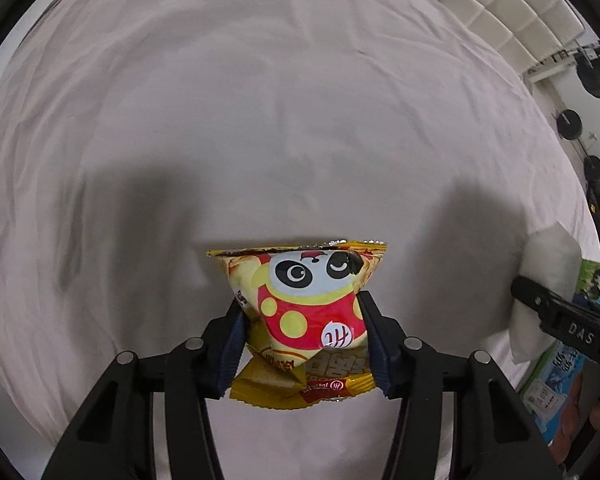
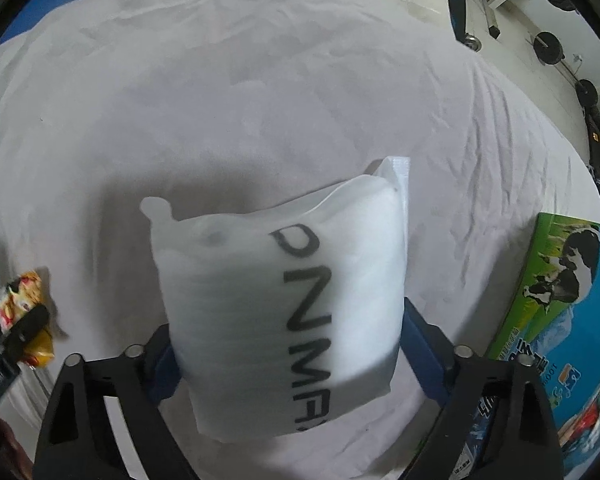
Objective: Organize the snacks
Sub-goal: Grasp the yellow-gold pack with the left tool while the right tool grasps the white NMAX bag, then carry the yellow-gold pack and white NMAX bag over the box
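A yellow snack packet with a panda figure is pinched between the fingers of my left gripper, held above the white sheet. My right gripper is shut on a frosted white pouch with black letters. The same pouch shows at the right edge of the left wrist view, with the right gripper's black finger in front of it. The yellow packet shows at the far left of the right wrist view, behind the left gripper's finger.
A white wrinkled sheet covers the surface under both grippers. A blue and green carton with a cow picture stands at the right. Weight plates and gym gear lie on the floor beyond.
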`<state>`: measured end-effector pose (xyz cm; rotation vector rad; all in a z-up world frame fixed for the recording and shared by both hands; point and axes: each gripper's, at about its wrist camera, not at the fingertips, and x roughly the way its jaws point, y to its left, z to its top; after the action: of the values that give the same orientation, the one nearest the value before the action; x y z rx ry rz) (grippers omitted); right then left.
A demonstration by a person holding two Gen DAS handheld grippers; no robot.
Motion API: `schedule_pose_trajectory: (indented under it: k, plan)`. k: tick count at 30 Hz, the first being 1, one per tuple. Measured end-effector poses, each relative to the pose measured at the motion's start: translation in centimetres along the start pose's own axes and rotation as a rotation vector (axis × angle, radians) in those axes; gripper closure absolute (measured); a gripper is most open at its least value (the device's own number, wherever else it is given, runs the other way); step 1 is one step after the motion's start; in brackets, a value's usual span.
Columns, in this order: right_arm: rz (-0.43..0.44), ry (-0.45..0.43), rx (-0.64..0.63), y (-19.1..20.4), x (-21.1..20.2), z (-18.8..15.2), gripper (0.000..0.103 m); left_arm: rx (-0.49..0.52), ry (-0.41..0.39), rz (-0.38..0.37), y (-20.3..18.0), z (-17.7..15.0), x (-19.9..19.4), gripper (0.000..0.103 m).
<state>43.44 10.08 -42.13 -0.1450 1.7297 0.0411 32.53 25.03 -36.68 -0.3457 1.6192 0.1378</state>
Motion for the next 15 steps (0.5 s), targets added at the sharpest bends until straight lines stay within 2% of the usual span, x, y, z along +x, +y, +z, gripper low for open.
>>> schedule_pose_trajectory:
  k: [4,9,12,15]
  plan:
    - [-0.011,-0.026,-0.015,0.2,-1.0,-0.7,0.023,0.029,-0.014,-0.008,-1.7,-1.2,-0.6,0.054]
    - [0.012,-0.038,-0.015,-0.4,-2.0,-2.1,0.026,0.069,-0.062,-0.012,-3.7,-2.4,-3.0,0.054]
    - [0.035,-0.062,-0.010,-1.4,-3.0,-3.6,0.026,0.095,-0.099,-0.019,-2.3,-4.2,-5.4,0.054]
    - [0.051,-0.096,-0.017,-2.3,-4.5,-4.8,0.026,0.114,-0.132,-0.037,-2.7,-5.1,-7.8,0.054]
